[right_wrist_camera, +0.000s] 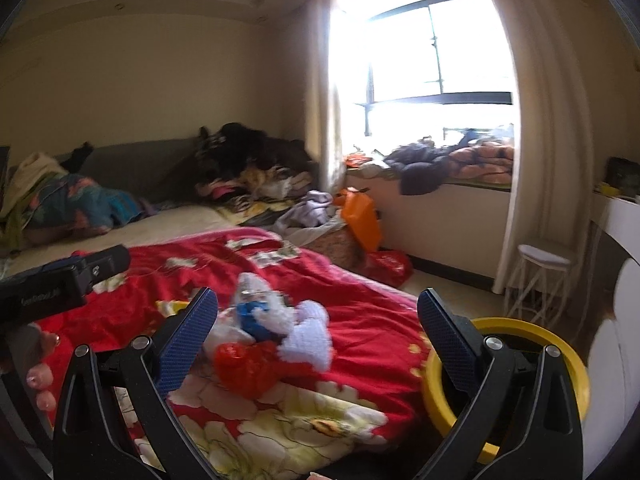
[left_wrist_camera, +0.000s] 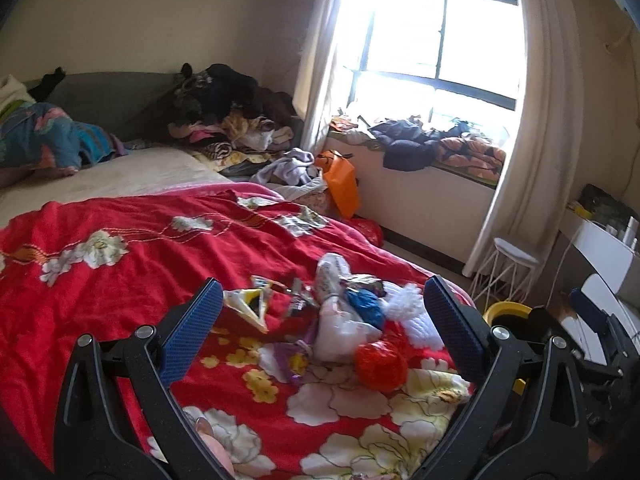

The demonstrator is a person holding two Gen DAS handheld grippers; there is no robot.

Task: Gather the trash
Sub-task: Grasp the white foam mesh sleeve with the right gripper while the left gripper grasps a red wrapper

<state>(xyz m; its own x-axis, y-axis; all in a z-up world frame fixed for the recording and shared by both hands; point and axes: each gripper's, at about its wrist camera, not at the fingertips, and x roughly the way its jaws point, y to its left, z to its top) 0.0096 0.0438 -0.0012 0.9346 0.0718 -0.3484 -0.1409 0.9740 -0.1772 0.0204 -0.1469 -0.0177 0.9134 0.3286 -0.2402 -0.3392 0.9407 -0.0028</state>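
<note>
— Where did the trash lie?

— A loose heap of wrappers and crumpled bags (left_wrist_camera: 340, 312) sat on the red floral quilt (left_wrist_camera: 120, 280), toward the bed's near right corner. A crumpled red bag (left_wrist_camera: 380, 364) lay at the heap's near edge, a blue scrap (left_wrist_camera: 366, 306) on the white bag behind it, a fluffy white wad (left_wrist_camera: 412, 312) to the right, and a yellow-and-white wrapper (left_wrist_camera: 250, 306) trailing out to the left.

— Which gripper stood better placed?

— The left gripper (left_wrist_camera: 320, 336) looked straight down on the heap, its blue-padded fingers (left_wrist_camera: 192, 332) spread wide on either side of it, holding nothing. The red bag lay ahead of it and a little right of centre. The heap ran roughly left to right across the span of the fingers.

— And the right one?

— The right gripper (right_wrist_camera: 316, 340) was also wide open and empty. From its blurred view the red bag (right_wrist_camera: 244, 364) and the white wad (right_wrist_camera: 310, 340) lay ahead and left of centre, so both grippers were near; by my reading the left was the more squarely lined up.

— Where would the trash go?

— Probably the yellow-rimmed bin (right_wrist_camera: 532, 328), on the floor just off the bed's right edge, below the right gripper's right finger. The heap lay left of it, so a carry would run rightward over the quilt's edge
</note>
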